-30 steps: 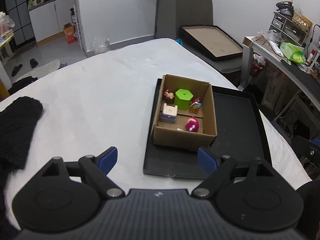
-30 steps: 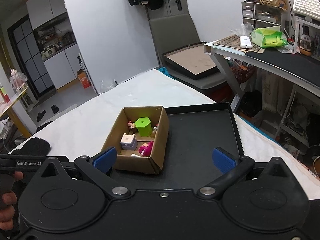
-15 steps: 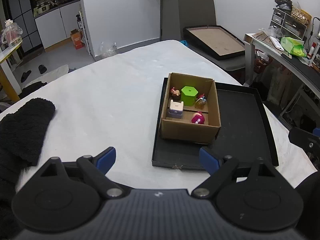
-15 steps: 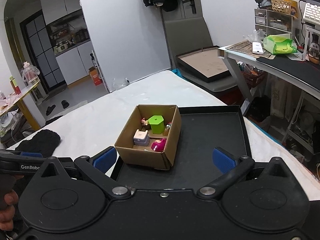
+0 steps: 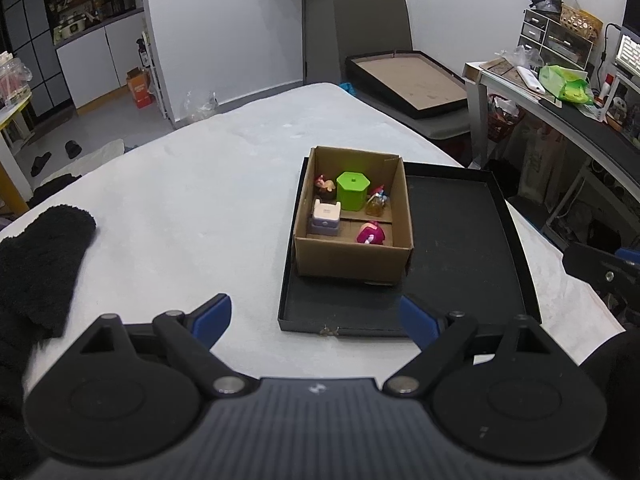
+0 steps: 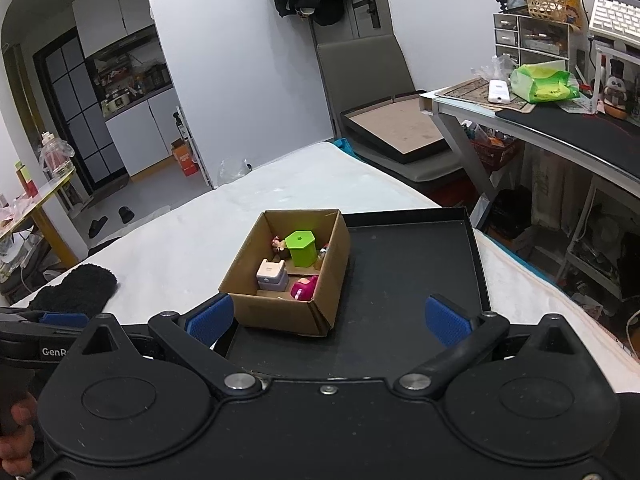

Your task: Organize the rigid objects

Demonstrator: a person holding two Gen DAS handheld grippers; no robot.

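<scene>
We see the white bed carrying a black tray; the cardboard box sits at its left end, probably to leave room for sorting. Inside the box are a green pot, a pink toy and other small toys. Our left hand-held gripper and right hand-held gripper hover with jaws apart, holding nothing

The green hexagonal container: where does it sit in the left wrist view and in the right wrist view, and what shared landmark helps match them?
Left wrist view: green hexagonal container sits just above centre, at the back of the cardboard box.
Right wrist view: it sits near centre, again at the box's far end.
Shared landmark: the black tray under the box, also seen here.
</scene>
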